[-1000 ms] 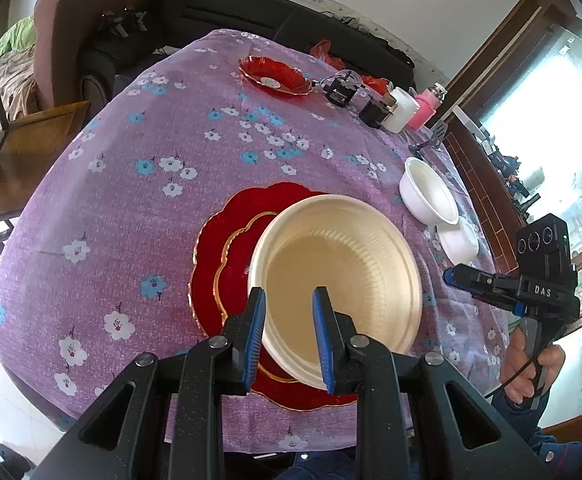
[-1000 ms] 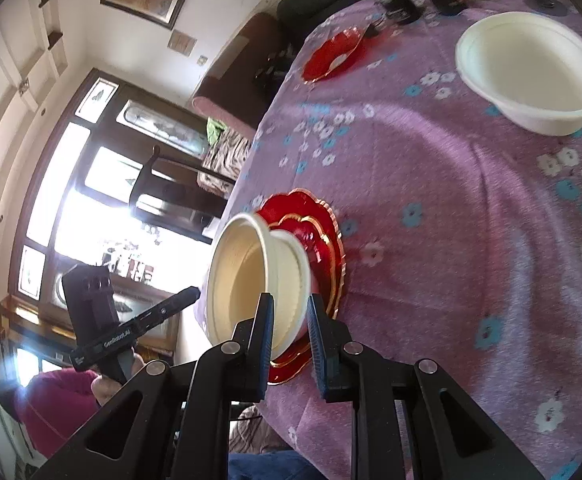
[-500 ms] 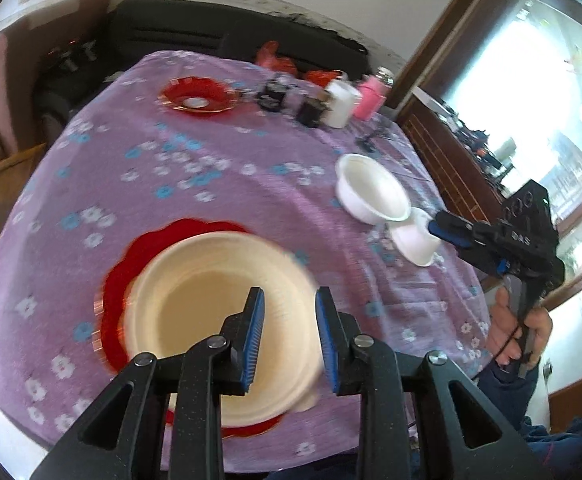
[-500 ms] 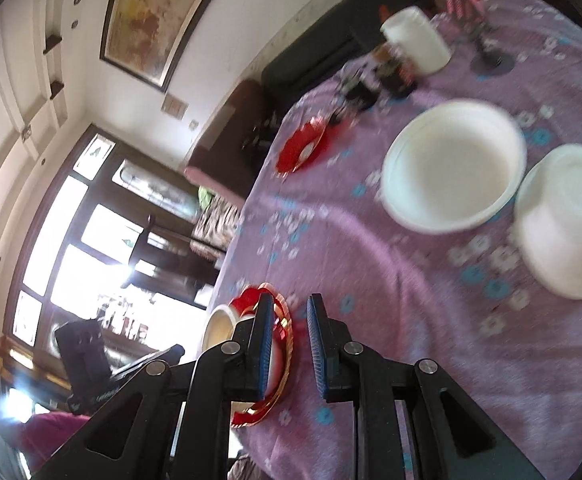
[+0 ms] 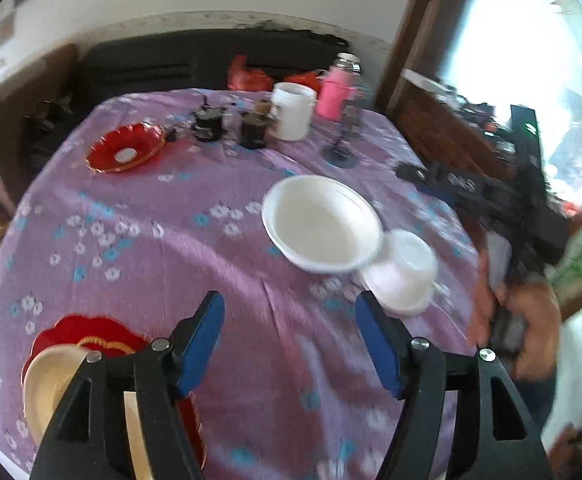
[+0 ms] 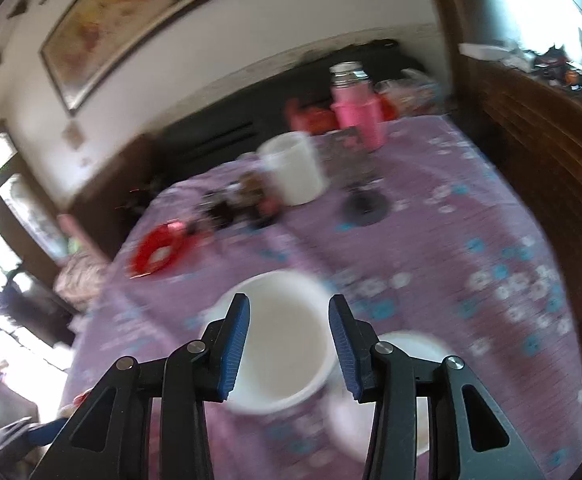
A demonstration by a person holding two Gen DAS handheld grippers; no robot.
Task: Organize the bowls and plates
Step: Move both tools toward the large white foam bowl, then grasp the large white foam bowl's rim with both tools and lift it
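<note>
Purple floral cloth covers the desk. Both the left gripper and right gripper have jaws wide, empty. Closing on the white bowl beside the upturned bowl could knock either.

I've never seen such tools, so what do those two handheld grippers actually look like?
Both the left gripper and the right gripper have matte black angular frames with triangular cut-outs, silver pivot bolts, and two flat blue ribbed fingers. No cables show.
</note>
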